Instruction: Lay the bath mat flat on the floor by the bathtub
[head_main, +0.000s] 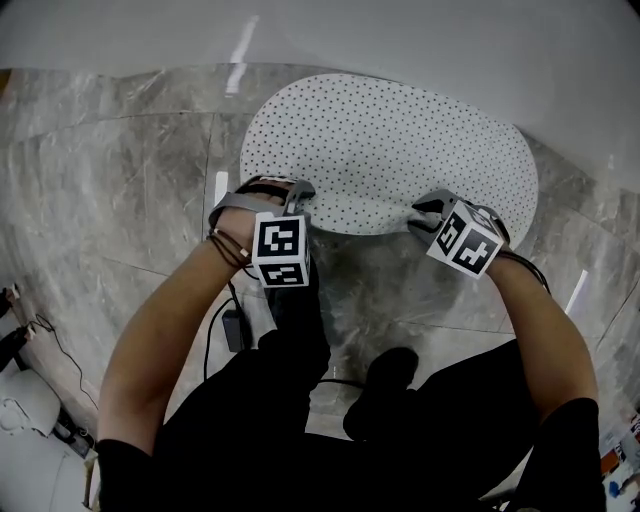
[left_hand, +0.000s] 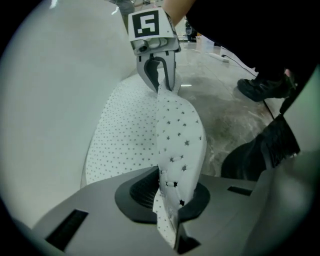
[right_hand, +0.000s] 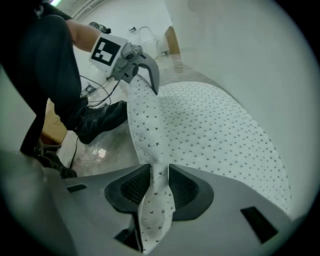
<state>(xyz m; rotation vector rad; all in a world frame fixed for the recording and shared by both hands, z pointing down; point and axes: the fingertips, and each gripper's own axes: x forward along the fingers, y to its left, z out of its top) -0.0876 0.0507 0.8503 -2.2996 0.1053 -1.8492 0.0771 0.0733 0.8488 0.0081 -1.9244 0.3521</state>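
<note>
White dotted bath mat (head_main: 390, 140) lies on the grey floor (head_main: 120, 170) against the bathtub (head_main: 450, 40); left gripper (head_main: 272, 188) and right gripper (head_main: 428, 208) each clamp its raised near edge.

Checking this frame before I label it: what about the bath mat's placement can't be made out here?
- Head view: the left gripper and right gripper cover the bath mat edge they pinch.
- Head view: whether the mat's far edge touches the bathtub; the white surfaces merge.
- Both gripper views: the lifted near edge hides the floor under it.
- Head view, lower left: clutter cut by the edge, too small to name.
</note>
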